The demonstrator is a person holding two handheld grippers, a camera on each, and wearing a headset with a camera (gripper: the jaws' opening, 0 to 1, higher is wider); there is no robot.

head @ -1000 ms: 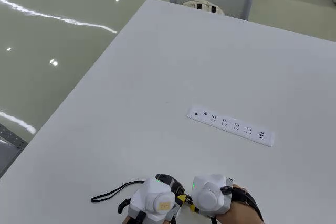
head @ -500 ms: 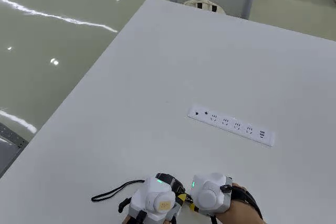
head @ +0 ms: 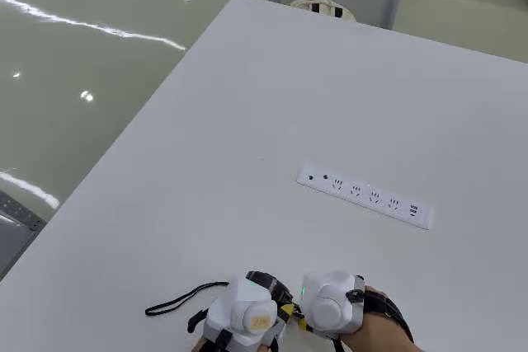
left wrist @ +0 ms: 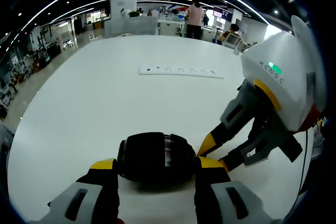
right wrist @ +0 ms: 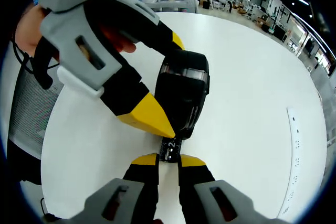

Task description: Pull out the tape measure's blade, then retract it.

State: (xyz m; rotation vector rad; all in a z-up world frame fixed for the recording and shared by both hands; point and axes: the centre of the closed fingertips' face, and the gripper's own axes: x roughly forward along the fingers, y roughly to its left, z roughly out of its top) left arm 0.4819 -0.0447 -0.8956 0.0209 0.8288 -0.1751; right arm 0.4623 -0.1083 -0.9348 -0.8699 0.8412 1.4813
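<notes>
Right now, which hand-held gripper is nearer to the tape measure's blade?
Right. The right hand-held gripper is shut on the short pulled-out blade itself. The left hand-held gripper clamps the black case, beside where the blade comes out.

Your tape measure [left wrist: 157, 157] is black, its blade [right wrist: 171, 149] dark with a white 2. Your left gripper [left wrist: 157, 164] and right gripper [right wrist: 168, 159] have white shells and black, yellow-tipped jaws. Table [head: 272, 105] and power strip [head: 365, 196] are white; the strap [head: 177, 300] is black.

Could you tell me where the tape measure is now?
In the left gripper view, the tape measure is clamped in the left gripper at the table's near end; the right gripper pinches its blade beside it.
</notes>
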